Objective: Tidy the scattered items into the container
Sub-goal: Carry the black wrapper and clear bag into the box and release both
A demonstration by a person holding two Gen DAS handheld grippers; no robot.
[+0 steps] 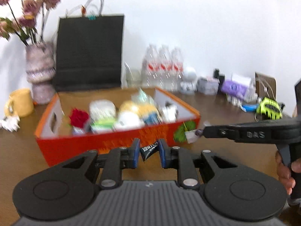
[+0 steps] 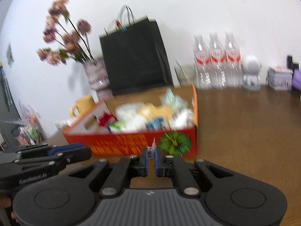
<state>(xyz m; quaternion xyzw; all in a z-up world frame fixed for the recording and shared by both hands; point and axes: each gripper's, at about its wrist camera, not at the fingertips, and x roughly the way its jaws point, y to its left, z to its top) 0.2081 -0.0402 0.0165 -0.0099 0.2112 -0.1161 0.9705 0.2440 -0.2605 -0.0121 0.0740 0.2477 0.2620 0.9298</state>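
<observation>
An orange cardboard box (image 1: pixel 105 145) (image 2: pixel 120 143) stands on the brown table, filled with several small packets and snacks. My left gripper (image 1: pixel 149 153) is shut on a black candy packet (image 1: pixel 149 149), held just in front of the box's near wall. My right gripper (image 2: pixel 151 160) is shut on a small white wrapped sweet (image 2: pixel 152 146), also in front of the box near its green flower print. In the left wrist view the right gripper (image 1: pixel 202 131) comes in from the right with the sweet (image 1: pixel 191 136) at its tips. Both views are blurred.
Along the back wall stand a vase of pink flowers (image 1: pixel 39 69), a yellow mug (image 1: pixel 20 102), a black paper bag (image 1: pixel 90 52), three water bottles (image 1: pixel 162 67) and a white figurine (image 2: pixel 251 73). A neon-green item (image 1: pixel 270 108) and small packs lie at right.
</observation>
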